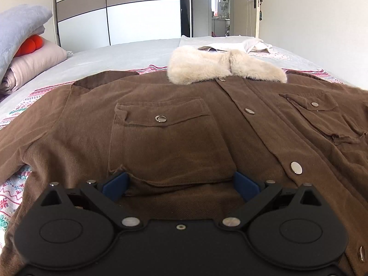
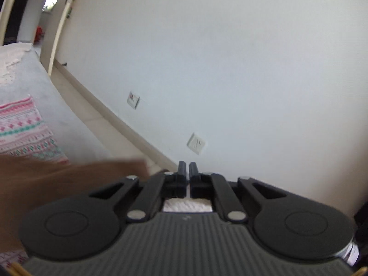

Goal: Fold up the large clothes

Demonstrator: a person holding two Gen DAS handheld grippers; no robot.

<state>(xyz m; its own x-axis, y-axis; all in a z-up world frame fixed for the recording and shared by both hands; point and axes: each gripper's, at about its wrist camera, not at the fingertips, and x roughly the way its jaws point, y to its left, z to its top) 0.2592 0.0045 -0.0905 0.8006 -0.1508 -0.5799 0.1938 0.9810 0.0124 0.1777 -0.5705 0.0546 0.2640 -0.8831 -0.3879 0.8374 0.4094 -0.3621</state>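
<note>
A large brown jacket with a cream fur collar lies flat, front up and buttoned, on the bed. My left gripper is open, its blue pads spread over the fabric just below the left chest pocket. My right gripper is shut with nothing visible between its fingers, held off the right side of the bed and pointing at the wall. A brown piece of the jacket shows blurred at the lower left of the right wrist view.
A patterned blanket lies under the jacket on the grey bedsheet. Folded bedding and an orange cushion sit at the far left. White folded cloth lies beyond the collar. The wall with sockets is to the right.
</note>
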